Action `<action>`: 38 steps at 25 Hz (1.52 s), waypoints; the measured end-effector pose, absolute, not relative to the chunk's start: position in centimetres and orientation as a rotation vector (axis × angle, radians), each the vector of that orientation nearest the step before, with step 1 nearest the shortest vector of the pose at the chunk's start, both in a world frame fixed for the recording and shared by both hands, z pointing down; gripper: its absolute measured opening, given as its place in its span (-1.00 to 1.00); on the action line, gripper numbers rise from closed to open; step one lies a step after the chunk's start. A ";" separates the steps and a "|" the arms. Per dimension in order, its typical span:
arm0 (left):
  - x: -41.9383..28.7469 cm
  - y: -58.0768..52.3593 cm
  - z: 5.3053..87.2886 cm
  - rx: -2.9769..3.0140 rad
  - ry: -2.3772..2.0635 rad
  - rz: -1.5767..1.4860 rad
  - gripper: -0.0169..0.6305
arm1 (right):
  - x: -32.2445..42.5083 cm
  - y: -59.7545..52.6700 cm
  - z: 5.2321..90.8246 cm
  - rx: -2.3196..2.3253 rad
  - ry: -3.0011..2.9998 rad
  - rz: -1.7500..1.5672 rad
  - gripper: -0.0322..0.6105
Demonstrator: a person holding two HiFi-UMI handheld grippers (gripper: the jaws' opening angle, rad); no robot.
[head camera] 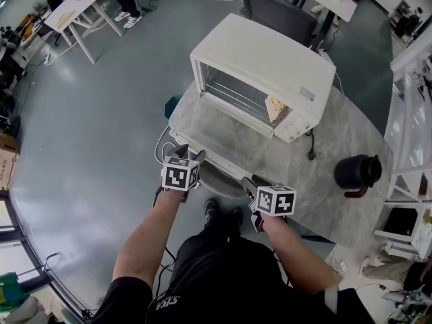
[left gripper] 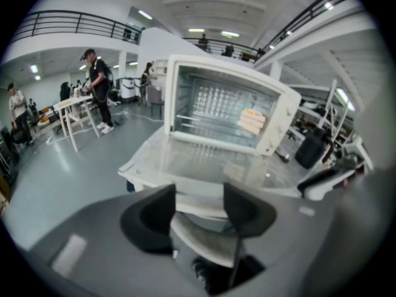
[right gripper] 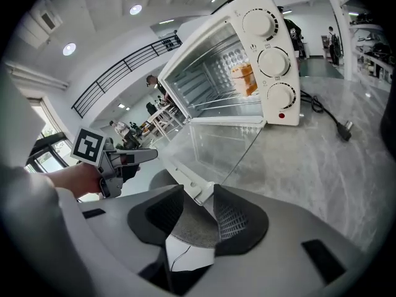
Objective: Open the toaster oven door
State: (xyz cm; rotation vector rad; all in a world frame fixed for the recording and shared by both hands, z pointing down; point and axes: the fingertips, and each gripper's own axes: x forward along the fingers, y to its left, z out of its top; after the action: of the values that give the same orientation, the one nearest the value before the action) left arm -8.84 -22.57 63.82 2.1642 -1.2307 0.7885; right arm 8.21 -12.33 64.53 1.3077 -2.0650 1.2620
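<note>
The white toaster oven stands on a grey marble table, its glass door folded down flat toward me. A slice of bread lies on the rack inside. My left gripper is open at the left end of the door's white handle. In the left gripper view the handle lies across the gap of that gripper. My right gripper is open at the handle's right end; in the right gripper view the handle's end sits between its tips.
A black kettle stands on the table at the right. The oven's power cord trails beside the oven. A grey chair seat sits under the door's edge. People stand by a white table far off.
</note>
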 end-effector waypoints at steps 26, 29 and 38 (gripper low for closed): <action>-10.7 -22.9 67.5 2.068 -1.191 0.877 -0.19 | 8.3 -11.8 68.3 1.281 -1.935 1.393 -0.56; -10.5 -22.9 67.7 2.068 -1.173 0.866 -0.19 | 8.5 -11.9 68.4 1.272 -1.932 1.384 -0.55; -10.9 -23.2 65.7 2.073 -1.170 0.791 -0.21 | 9.7 -12.4 66.2 1.338 -1.933 1.407 -0.56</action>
State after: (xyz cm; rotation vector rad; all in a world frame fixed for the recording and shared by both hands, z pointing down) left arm -10.94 -23.21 65.73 2.0729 -1.1703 0.7908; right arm 9.72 -12.41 66.24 1.3381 -1.9326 1.4068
